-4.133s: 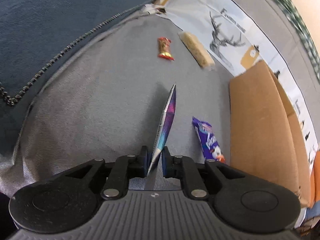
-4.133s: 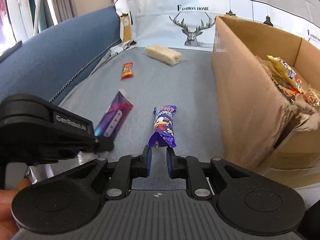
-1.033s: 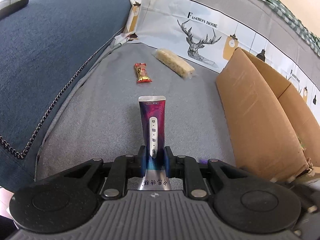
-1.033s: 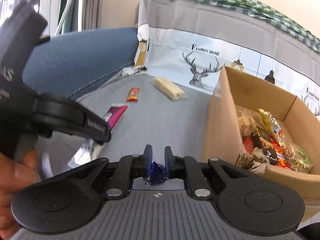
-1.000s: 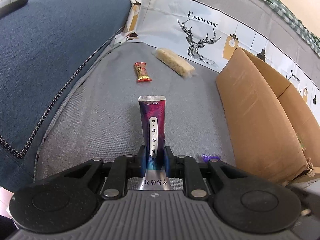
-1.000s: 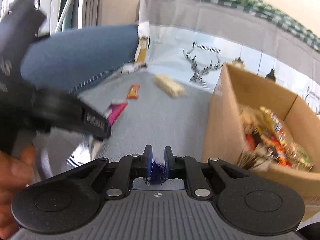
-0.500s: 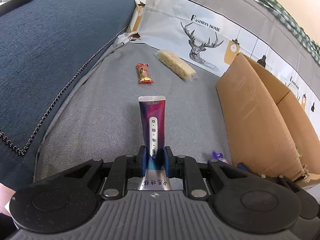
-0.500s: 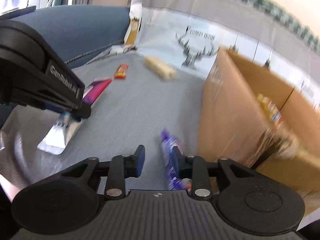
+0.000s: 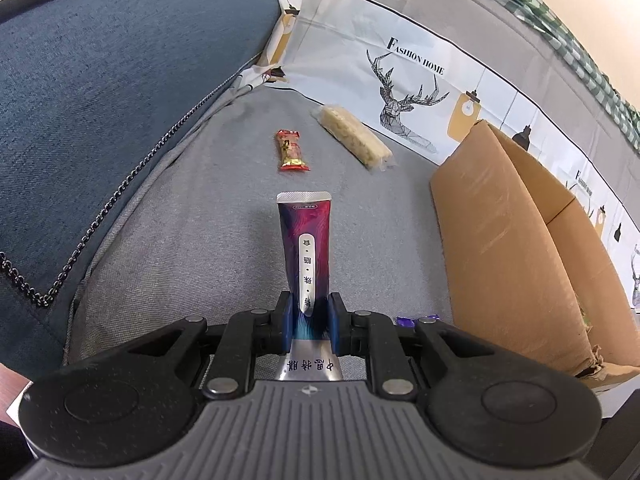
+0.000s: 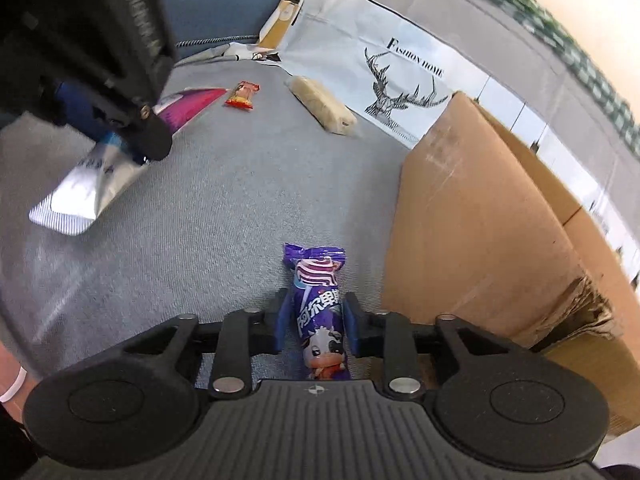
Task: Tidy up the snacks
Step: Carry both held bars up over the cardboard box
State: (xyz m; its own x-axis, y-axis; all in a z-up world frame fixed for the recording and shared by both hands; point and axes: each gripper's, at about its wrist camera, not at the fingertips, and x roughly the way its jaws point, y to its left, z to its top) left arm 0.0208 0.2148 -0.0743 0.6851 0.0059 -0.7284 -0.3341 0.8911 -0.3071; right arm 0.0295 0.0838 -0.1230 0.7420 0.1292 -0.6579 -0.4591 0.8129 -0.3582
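Left gripper (image 9: 307,318) clamps a purple-and-silver foil sachet (image 9: 306,248) above the grey sofa seat (image 9: 192,240). Right gripper (image 10: 316,322) stands parted around a purple cow-print candy wrapper (image 10: 320,312), just left of the brown cardboard box (image 10: 480,232).

My left gripper (image 9: 307,322) has its fingers (image 9: 285,322) pressed against both sides of the purple pouch (image 9: 306,248), which I hold above the sofa seat. On my right gripper (image 10: 316,322) the fingers (image 10: 352,320) stand apart, and the purple candy (image 10: 319,312) lies between them, not squeezed.
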